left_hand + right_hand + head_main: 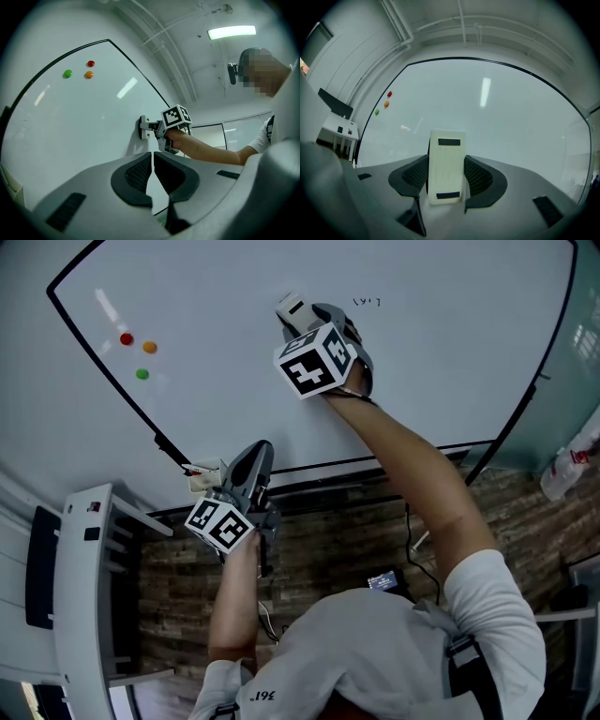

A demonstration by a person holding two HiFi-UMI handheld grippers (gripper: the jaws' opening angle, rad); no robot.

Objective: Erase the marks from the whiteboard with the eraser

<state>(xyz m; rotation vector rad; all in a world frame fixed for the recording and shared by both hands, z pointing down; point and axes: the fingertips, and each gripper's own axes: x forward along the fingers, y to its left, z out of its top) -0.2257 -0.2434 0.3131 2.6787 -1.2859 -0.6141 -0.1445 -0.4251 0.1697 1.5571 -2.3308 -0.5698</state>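
Head view had the right arm stretched up, right gripper (300,320) clamped on the white eraser (289,306) against the whiteboard (441,362), left gripper (257,454) low by the bottom edge, jaws together on nothing.

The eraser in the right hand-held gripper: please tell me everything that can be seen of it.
The cream-white rectangular plastic eraser has rounded corners and two dark strips across its back, one near each end. It stands upright between the jaws of the right hand-held gripper, which are shut on its long sides. Its hidden front face lies against the white whiteboard. In the head view it is just left of a few small dark marks.
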